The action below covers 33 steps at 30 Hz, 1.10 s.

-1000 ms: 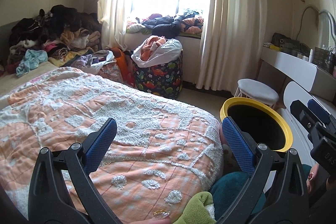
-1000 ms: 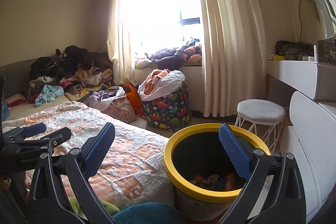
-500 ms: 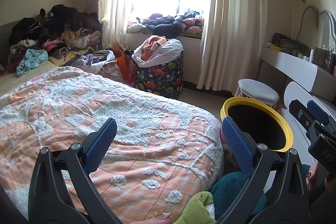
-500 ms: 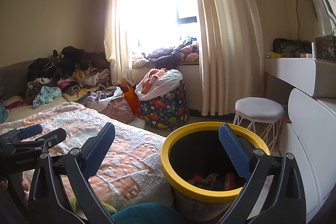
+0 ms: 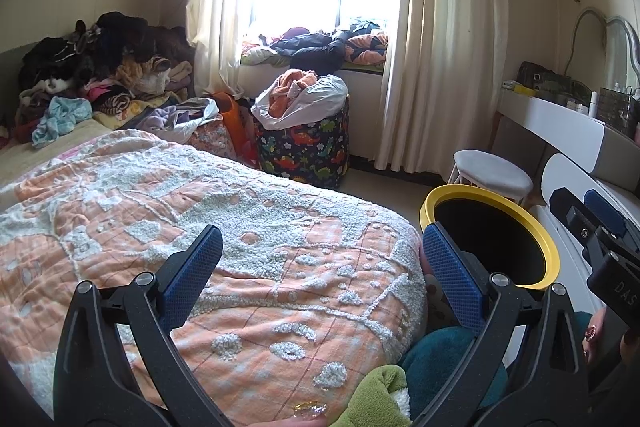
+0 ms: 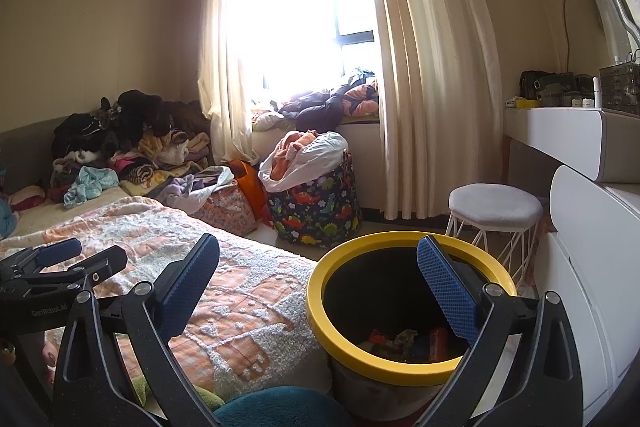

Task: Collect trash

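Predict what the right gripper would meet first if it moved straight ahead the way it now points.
Probably the yellow-rimmed trash bin: the right gripper, open and empty, points at its near rim beside the bed; depth is uncertain.

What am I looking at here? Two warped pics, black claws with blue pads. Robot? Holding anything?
No robot: a person holds a two-finger gripper in each hand, each carrying a fisheye camera looking along its fingers. The left gripper looks over a bed with an orange quilt; the right gripper looks at a yellow-rimmed bin beside the bed, with some trash inside. Each gripper shows at the edge of the other's picture. Both are open and empty. A small clear wrapper lies at the quilt's near edge.
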Available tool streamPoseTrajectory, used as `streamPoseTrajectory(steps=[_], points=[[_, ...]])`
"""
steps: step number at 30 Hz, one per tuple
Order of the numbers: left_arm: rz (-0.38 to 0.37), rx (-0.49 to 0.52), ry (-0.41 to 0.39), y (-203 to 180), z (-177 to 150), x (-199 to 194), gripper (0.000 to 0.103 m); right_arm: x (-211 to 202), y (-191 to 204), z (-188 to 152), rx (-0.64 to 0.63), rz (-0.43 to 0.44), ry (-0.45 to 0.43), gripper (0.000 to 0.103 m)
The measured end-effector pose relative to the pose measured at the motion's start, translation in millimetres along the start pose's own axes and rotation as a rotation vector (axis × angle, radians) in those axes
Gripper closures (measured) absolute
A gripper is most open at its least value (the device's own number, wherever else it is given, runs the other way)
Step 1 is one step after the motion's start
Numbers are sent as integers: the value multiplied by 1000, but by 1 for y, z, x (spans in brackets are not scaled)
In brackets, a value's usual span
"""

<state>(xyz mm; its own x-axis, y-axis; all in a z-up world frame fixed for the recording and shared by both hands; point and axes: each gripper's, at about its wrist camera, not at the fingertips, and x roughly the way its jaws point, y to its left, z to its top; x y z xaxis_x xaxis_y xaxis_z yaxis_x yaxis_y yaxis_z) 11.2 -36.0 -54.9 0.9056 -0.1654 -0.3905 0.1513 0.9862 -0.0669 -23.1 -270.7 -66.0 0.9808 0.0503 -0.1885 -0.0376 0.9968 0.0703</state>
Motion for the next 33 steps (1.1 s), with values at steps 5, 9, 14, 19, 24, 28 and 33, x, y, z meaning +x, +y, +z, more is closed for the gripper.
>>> streamPoseTrajectory(steps=[5, 9, 14, 19, 24, 28, 33], points=[[0, 0, -1, -1, 0, 0, 11, 0, -1, 0, 1, 1, 1, 7], [2, 4, -3, 0, 1, 0, 11, 0, 0, 0, 3, 2, 1, 7], [0, 3, -2, 0, 1, 0, 11, 0, 0, 0, 3, 1, 2, 7], [1, 4, -3, 0, 0, 0, 11, 0, 0, 0, 5, 2, 3, 7], [5, 3, 3, 0, 0, 1, 11, 0, -1, 0, 6, 3, 5, 7], [4, -7, 7, 3, 0, 1, 11, -1, 2, 2, 16, 1, 21, 7], [82, -109, 33, 36, 1, 1, 11, 5, 32, 23, -12, 70, 30, 6]])
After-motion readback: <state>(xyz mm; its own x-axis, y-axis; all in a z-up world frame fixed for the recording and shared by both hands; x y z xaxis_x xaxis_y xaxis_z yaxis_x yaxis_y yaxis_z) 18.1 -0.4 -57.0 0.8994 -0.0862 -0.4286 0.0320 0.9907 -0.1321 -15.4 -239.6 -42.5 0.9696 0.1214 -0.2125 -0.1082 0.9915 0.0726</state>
